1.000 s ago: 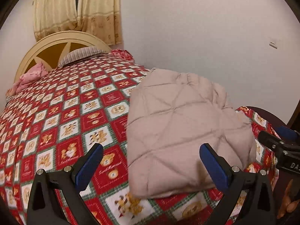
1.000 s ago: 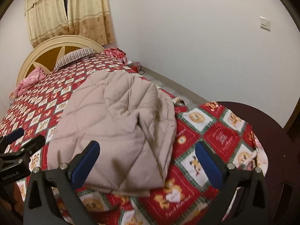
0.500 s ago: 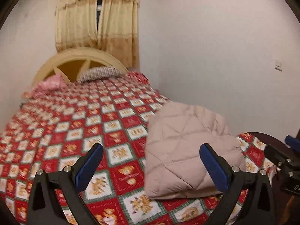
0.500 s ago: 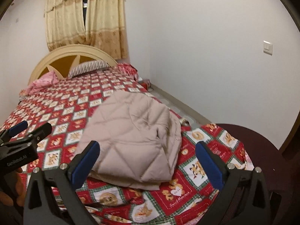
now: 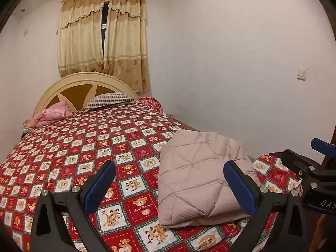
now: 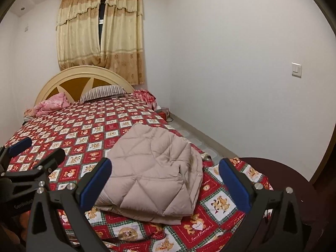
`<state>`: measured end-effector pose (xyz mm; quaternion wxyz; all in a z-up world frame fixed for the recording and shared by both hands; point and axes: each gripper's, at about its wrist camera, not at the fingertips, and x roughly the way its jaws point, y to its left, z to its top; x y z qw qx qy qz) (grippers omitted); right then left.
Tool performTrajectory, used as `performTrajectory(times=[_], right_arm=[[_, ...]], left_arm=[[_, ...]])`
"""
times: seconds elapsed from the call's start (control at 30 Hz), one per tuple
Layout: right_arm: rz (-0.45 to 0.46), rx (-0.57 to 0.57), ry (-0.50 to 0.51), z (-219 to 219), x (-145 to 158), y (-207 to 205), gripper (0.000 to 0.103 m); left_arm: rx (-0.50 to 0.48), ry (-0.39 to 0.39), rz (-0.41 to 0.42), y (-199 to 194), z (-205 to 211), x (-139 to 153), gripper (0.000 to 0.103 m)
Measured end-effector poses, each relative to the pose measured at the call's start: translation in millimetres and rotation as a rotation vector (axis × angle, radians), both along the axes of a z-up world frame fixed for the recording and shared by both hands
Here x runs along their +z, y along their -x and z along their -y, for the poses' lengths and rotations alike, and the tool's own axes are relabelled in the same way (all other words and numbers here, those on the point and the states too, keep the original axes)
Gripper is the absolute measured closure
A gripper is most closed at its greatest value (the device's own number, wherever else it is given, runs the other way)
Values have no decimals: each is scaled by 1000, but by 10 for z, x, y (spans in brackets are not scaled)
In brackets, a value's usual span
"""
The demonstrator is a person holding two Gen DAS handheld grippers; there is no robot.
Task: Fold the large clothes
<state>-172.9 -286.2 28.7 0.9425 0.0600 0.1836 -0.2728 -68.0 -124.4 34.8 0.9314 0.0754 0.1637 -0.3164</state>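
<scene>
folded quilted jacket (image 6: pixel 155 174) lies on red teddy-bear bedspread (image 6: pixel 84 130) by white wall (image 6: pixel 231 63).

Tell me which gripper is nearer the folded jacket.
Roughly equal, maybe right. The right gripper frames the jacket between its open jaws; the left gripper, also open, has it toward its right finger. Neither touches it.

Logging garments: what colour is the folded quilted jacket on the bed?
Pale dusty pink-beige, diamond-quilted; the quilted jacket shows best in the right wrist view.
</scene>
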Motion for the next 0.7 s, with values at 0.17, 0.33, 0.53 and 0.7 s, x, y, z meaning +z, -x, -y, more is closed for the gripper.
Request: performTrajectory(times=[0.17, 0.33, 0.53, 0.7], right_arm=[[0, -4, 11, -32, -14, -9, 0], [-16, -10, -17, -1, -72, -28, 0], [-24, -9, -25, 4, -85, -38, 0], [-20, -7, -23, -3, -88, -37, 0]], left_arm=[[-2, -25, -6, 7, 42, -47, 1], [-2, -34, -17, 3, 57, -86, 1], [2, -39, -18, 2, 64, -99, 1], [2, -36, -17, 1, 72, -96, 1]])
